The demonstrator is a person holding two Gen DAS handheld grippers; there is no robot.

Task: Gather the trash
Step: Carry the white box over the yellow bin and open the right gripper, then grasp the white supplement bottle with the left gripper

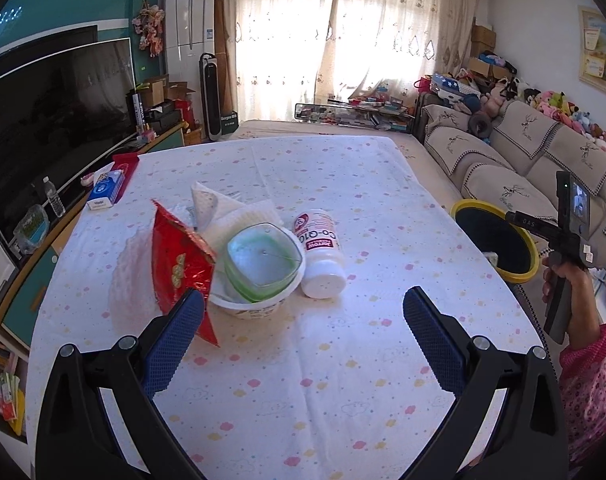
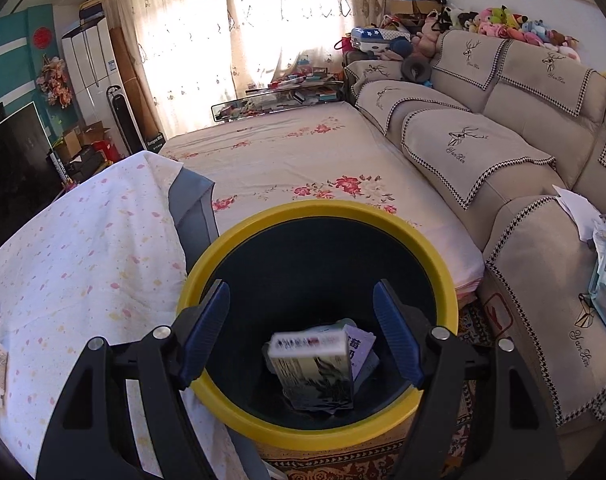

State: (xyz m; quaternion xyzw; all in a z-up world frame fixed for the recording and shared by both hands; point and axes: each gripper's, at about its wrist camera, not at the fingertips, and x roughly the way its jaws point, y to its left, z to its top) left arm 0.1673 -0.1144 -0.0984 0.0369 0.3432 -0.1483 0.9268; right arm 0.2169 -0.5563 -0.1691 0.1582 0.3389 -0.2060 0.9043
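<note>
In the left wrist view my left gripper (image 1: 303, 300) is open and empty, just in front of a trash pile on the table: a red foil snack bag (image 1: 181, 256), a white bowl holding a green-tinted plastic cup (image 1: 263, 260), crumpled tissues (image 1: 223, 208) and a white Co-Q10 bottle (image 1: 321, 252) lying on its side. In the right wrist view my right gripper (image 2: 301, 298) is open over the yellow-rimmed black bin (image 2: 319, 212). A blurred carton (image 2: 313, 364) is inside the bin, below the fingers, with other paper trash.
A blue-and-white tissue box (image 1: 105, 190) and a red packet lie at the table's far left. The bin (image 1: 495, 240) stands off the table's right edge, by the sofa (image 1: 523, 152). A TV (image 1: 51, 120) is at left. The floral mat (image 2: 303, 160) lies beyond.
</note>
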